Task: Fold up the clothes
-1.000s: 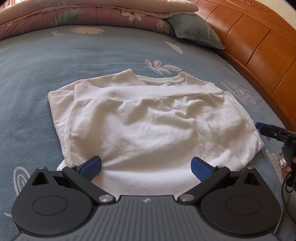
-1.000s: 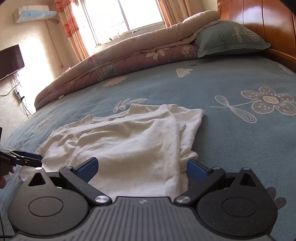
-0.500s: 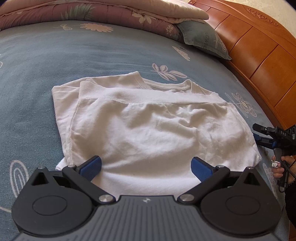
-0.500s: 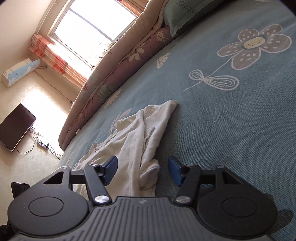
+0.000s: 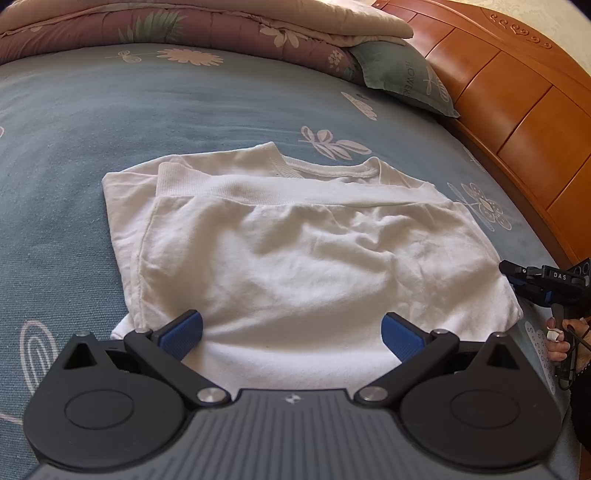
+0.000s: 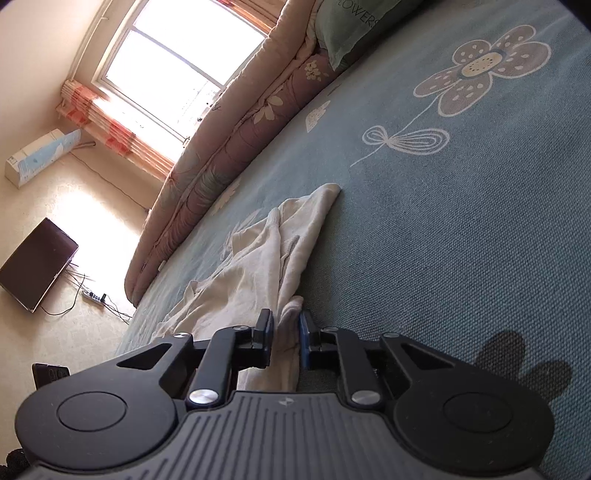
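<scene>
— Gripping anything on the right side?

— Yes. The right gripper (image 6: 286,338) is rolled on its side, jaws pinched narrow on a corner of the white shirt (image 5: 295,258), with cloth showing between the blue pads (image 6: 303,341).

— And the left gripper (image 5: 291,332)?

— Jaws spread wide with nothing between them, poised over the shirt's near edge.

— Where does the shirt lie?

— Folded once on the blue flowered bedspread (image 5: 110,110), collar at the far side, hem band doubled across just below it. A rolled quilt (image 5: 184,26) and a green pillow (image 5: 402,74) sit beyond, against the wooden headboard (image 5: 517,92).

— Anything else?

— A hand (image 5: 565,339) on the right gripper's handle, at the left camera's right edge.
</scene>
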### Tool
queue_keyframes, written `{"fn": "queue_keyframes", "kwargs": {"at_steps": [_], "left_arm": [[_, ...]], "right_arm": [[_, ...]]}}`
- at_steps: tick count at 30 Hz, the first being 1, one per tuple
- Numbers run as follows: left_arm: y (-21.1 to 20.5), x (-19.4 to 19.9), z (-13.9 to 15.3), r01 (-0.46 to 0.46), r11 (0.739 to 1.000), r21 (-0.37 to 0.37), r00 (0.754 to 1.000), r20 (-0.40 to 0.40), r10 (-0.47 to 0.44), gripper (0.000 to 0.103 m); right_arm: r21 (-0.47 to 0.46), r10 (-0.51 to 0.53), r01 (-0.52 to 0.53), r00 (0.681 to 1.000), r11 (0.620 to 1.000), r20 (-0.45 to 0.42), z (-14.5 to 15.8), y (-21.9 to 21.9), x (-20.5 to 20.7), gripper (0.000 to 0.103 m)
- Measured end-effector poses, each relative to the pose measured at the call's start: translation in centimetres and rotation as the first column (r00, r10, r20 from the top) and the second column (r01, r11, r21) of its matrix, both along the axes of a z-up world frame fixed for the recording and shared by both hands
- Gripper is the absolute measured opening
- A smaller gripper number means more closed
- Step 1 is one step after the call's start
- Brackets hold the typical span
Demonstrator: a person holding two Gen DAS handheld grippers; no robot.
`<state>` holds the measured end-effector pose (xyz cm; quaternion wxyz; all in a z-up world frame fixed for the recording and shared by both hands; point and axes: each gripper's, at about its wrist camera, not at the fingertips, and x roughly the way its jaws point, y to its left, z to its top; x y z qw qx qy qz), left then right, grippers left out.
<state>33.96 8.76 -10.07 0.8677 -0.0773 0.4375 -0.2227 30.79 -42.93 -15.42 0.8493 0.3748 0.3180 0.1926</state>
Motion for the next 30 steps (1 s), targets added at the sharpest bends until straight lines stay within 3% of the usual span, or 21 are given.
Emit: {"fn": "queue_keyframes", "kwargs": {"at_steps": [2,6,9,11,13,17,19,22,30], "left_arm": [[0.0,0.0,0.0,0.003,1.000,0.001,1.000,0.002,-0.003,0.102],[-0.3,0.0,0.6,-0.003,1.000,0.017,1.000,-0.005,0.003,0.102],[-0.9,-0.3,1.6,0.012,1.000,0.014,0.999,0.034,-0.013,0.102],[-1.5,-0.3,2.0,0.033,0.999,0.012,0.998,0.057,-0.034,0.102],[-2.4,-0.1,2.0,0.059,0.998,0.027,0.996,0.068,-0.060,0.102],[-3.7,-0.1,0.7,0.101,0.987,0.122,0.992,0.068,-0.110,0.102],[-3.6,-0.6,-0.3,0.120,0.978,0.169,0.988,0.073,-0.134,0.102],[-3.1,-2.1,0.0,0.138,0.965,0.222,0.981,0.106,-0.164,0.102],[-1.2,-0.6,2.3,0.082,0.994,0.079,0.984,0.153,-0.093,0.102]], "right_arm": [[0.019,-0.019,0.019,1.000,1.000,-0.009,-0.1,0.0,-0.9,0.008],[-0.101,0.034,-0.032,0.999,0.994,0.021,1.4,2.6,0.2,0.014],[-0.192,0.076,-0.067,0.996,0.979,0.039,2.5,4.5,1.0,0.020],[-0.251,0.105,-0.089,0.993,0.964,0.049,3.2,5.8,1.6,0.040],[-0.311,0.134,-0.110,0.989,0.944,0.057,4.0,7.1,2.1,0.048],[-0.425,0.193,-0.147,0.979,0.893,0.068,5.5,9.8,3.2,0.052],[-0.496,0.210,-0.159,0.976,0.854,0.050,4.1,10.7,3.6,0.052],[-0.471,0.207,-0.152,0.976,0.869,0.068,4.3,9.7,2.8,0.052],[-0.415,0.131,-0.077,0.986,0.907,0.105,6.1,7.7,5.3,0.053]]}}
